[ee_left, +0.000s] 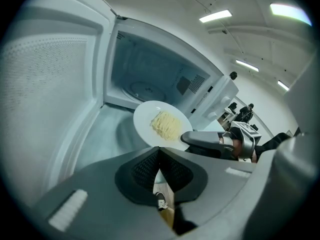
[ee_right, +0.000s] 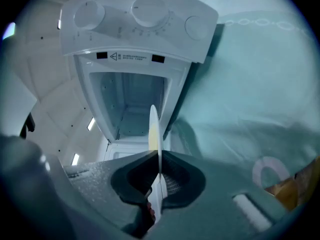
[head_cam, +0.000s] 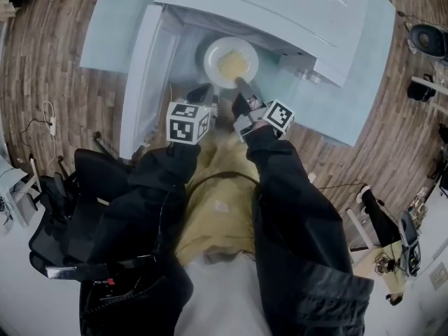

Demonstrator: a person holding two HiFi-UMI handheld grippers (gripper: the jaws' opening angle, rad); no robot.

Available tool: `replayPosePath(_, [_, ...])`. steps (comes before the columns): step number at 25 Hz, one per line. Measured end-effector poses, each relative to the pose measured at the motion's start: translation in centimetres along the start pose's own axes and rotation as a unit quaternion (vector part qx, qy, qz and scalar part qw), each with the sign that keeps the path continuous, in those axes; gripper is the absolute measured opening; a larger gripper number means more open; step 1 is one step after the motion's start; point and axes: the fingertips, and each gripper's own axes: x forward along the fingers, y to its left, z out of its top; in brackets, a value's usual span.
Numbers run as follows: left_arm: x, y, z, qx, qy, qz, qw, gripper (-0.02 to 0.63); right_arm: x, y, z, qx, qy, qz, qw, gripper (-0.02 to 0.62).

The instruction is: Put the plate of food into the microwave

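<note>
One white plate (head_cam: 231, 61) w/ a small heap of pale noodles (head_cam: 233, 64) at its centre hangs level just in front of the microwave's (head_cam: 280, 5) open mouth, not yet inside. Microwave sits on a pale desk (head_cam: 105, 26), its door (head_cam: 140, 89) swung wide to the left; inside, only a round glass tray (ee_left: 145, 90) on the cavity floor. Right claw (head_cam: 245, 93) is clamped on the plate's near rim, jaws nearly together w/ the rim edge-on between them, aimed at the microwave's mouth approx level. Left claw (head_cam: 206, 100) sits in front of the microwave, between door and plate, tilted downward, jaws closed together w/ nothing in them. Both arms, in dark sleeves, reach fwd side by side toward the microwave.
</note>
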Motion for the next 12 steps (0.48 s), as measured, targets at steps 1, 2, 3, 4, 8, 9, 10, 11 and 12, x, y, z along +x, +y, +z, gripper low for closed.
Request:
replayPosePath(1, [0.1, 0.4, 0.4, -0.002, -0.002, 0.001, 1.0000, -0.003, 0.5, 0.3, 0.2, 0.000, -0.002, 0.001, 1.000, 0.009])
replayPosePath(2, [0.2, 0.7, 0.7, -0.005, -0.003, 0.002, 1.0000, -0.003, 1.0, 0.5, 0.4, -0.001, -0.003, 0.002, 1.000, 0.009])
replayPosePath(3, [0.3, 1.0, 0.9, -0.006, -0.004, 0.002, 1.0000, -0.003, 1.4, 0.7, 0.6, -0.001, -0.005, 0.003, 1.000, 0.009])
replayPosePath(4, [0.4, 1.3, 1.2, -0.007, -0.004, 0.003, 1.0000, -0.003, 1.9, 0.9, 0.8, -0.001, -0.007, 0.003, 1.000, 0.009])
replayPosePath(8, [0.8, 1.8, 2.2, -0.006, -0.004, 0.001, 1.0000, -0.003, 3.6, 1.7, 1.9, 0.012, -0.022, 0.009, 1.000, 0.009])
replayPosePath(9, [0.8, 1.9, 2.3, -0.006, -0.004, 0.000, 1.0000, -0.003, 4.0, 1.8, 2.3, 0.014, -0.026, 0.008, 1.000, 0.009])
replayPosePath(10, [0.9, 1.9, 2.4, -0.006, -0.004, -0.001, 1.0000, -0.003, 4.4, 1.9, 2.6, 0.016, -0.030, 0.008, 0.999, 0.009])
replayPosePath(11, [0.9, 2.0, 2.5, -0.006, -0.003, -0.001, 1.0000, -0.003, 4.9, 2.1, 3.0, 0.017, -0.034, 0.008, 0.999, 0.009])
replayPosePath(12, [0.9, 2.1, 2.5, -0.007, -0.003, -0.001, 1.0000, -0.003, 5.3, 2.2, 3.4, 0.019, -0.038, 0.008, 0.999, 0.009])
